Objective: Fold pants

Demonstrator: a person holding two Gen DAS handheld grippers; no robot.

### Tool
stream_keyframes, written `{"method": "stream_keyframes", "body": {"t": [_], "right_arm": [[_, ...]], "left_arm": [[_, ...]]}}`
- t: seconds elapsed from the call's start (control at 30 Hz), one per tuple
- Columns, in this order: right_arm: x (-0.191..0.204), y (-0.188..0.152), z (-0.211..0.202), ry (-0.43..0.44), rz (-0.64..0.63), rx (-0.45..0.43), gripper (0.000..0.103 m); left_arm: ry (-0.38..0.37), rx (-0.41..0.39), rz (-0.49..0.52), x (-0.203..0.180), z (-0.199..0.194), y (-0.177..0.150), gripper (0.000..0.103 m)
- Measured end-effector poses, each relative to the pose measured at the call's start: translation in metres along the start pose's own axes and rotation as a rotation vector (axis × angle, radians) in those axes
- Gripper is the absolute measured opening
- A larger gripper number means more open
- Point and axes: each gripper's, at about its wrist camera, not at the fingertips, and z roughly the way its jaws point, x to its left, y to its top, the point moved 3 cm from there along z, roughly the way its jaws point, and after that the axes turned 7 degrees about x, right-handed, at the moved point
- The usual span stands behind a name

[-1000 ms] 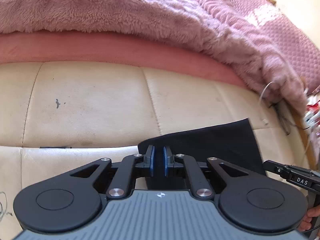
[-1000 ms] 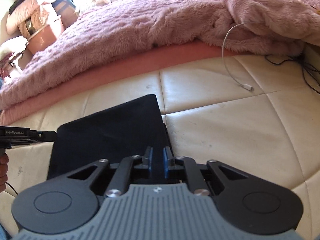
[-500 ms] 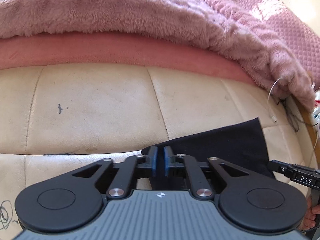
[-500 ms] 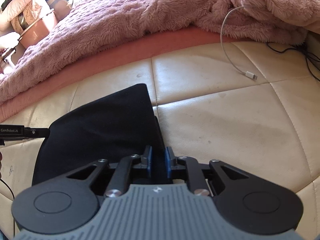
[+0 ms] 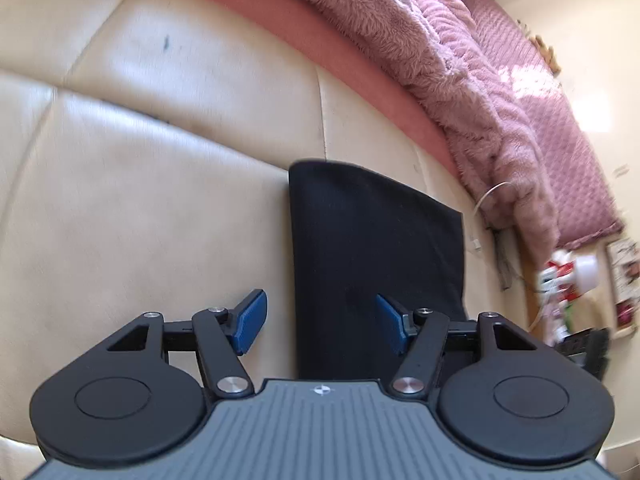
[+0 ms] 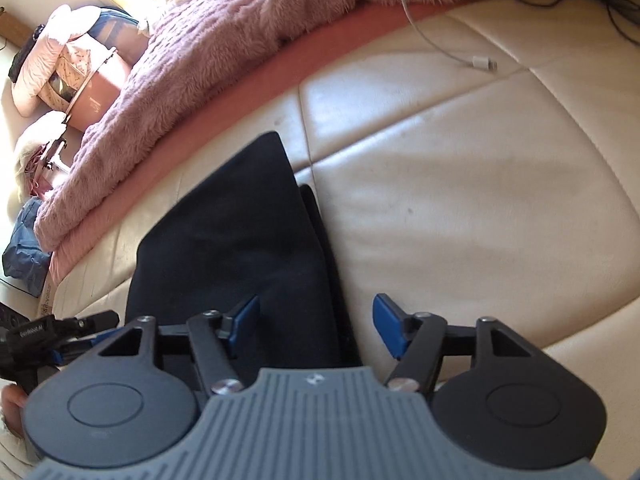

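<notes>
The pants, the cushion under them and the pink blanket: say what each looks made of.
Pants: dark matte cloth, probably soft knit; no sheen, limp folded layers. Cushion: cream leather or imitation; glossy highlights, stitched seams, scuffs. Blanket: pink plush fleece; long fuzzy pile.

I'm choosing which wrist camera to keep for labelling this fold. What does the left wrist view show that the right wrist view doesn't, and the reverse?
Only the left wrist view shows the left gripper from behind, jaws open over the left edge of the pants, and blurred clutter at far right.

Only the right wrist view shows the right gripper open over the pants' right edge, where stacked layers show, plus a blue bag.

Both show the folded black pants on the cream cushion, the pink blanket and the white cable.
</notes>
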Motion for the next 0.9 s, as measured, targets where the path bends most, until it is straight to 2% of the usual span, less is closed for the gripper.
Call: {"method": "stream_keyframes", "body": {"t": [0.27, 0.3, 0.37, 0.43, 0.5, 0.53, 0.57, 0.67, 0.73, 0.9], "right_arm": [[-0.004, 0.007, 0.010, 0.072, 0.013, 0.025, 0.057], [-0.003, 0.008, 0.013, 0.076, 0.008, 0.033, 0.052], [0.001, 0.008, 0.017, 0.072, 0.001, 0.038, 0.052], [0.005, 0.008, 0.017, 0.057, -0.017, 0.041, 0.049], [0.004, 0.007, 0.016, 0.061, -0.007, 0.044, 0.042], [0.003, 0.007, 0.016, 0.071, 0.004, 0.050, 0.035], [0.003, 0.006, 0.015, 0.073, 0.012, 0.051, 0.034], [0.007, 0.006, 0.015, 0.064, 0.023, 0.050, 0.024], [0.011, 0.007, 0.011, 0.064, 0.024, 0.048, 0.013], [0.029, 0.003, 0.012, 0.060, 0.014, 0.058, 0.010]], "left_arm": [[-0.087, -0.020, -0.029, 0.004, 0.015, 0.001, 0.070], [-0.089, -0.025, -0.031, 0.003, 0.016, 0.001, 0.066], [-0.090, -0.022, -0.038, 0.006, 0.017, 0.000, 0.057], [-0.080, -0.015, -0.048, 0.009, 0.017, 0.000, 0.040], [-0.095, -0.008, -0.062, 0.012, 0.016, 0.000, 0.031], [-0.094, -0.006, -0.066, 0.013, 0.016, 0.000, 0.028], [-0.087, -0.007, -0.065, 0.013, 0.016, -0.001, 0.027], [-0.064, -0.017, -0.053, 0.008, 0.013, -0.001, 0.022], [-0.041, -0.019, -0.027, 0.005, 0.009, -0.001, 0.019], [0.018, -0.041, 0.031, -0.001, -0.012, 0.001, 0.018]]}}
